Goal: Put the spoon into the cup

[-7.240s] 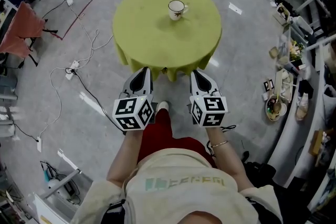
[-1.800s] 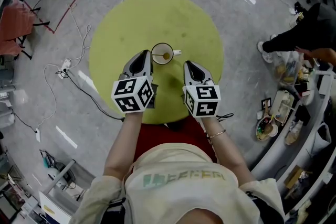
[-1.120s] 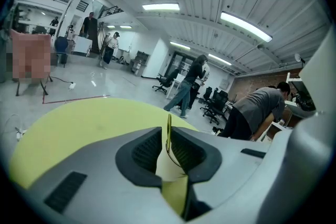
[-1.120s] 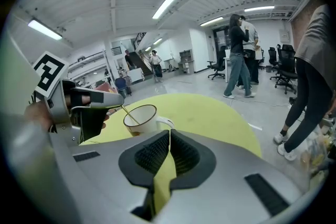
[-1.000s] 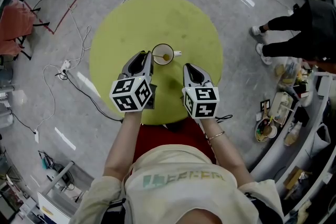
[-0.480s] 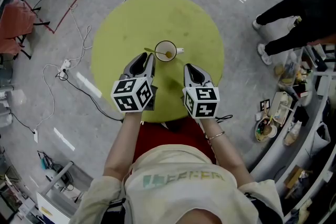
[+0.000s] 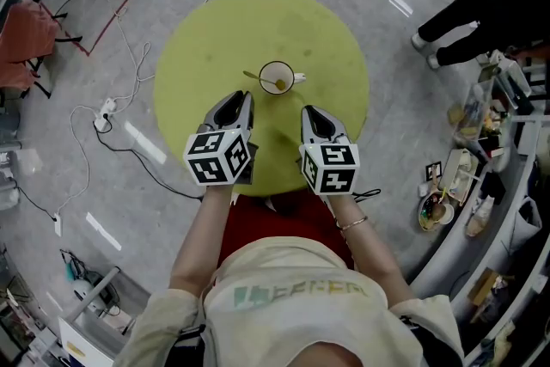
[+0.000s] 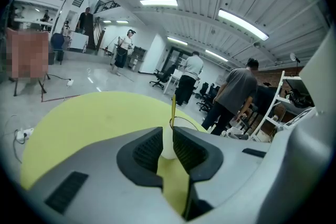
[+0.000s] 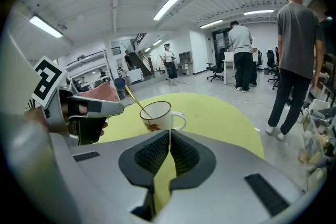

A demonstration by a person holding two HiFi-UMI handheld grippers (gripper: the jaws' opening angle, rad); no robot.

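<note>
Thin gold spoon leaning inside round white cup, cup sitting mid-way on round yellow-green table, left gripper hovering nearby, ribbed jaws parted a crack, empty, right gripper hovering, jaws pressing together, empty.

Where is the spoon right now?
In the head view, the spoon stands in the cup near the middle of the table, handle leaning left, just ahead of the left gripper.
</note>
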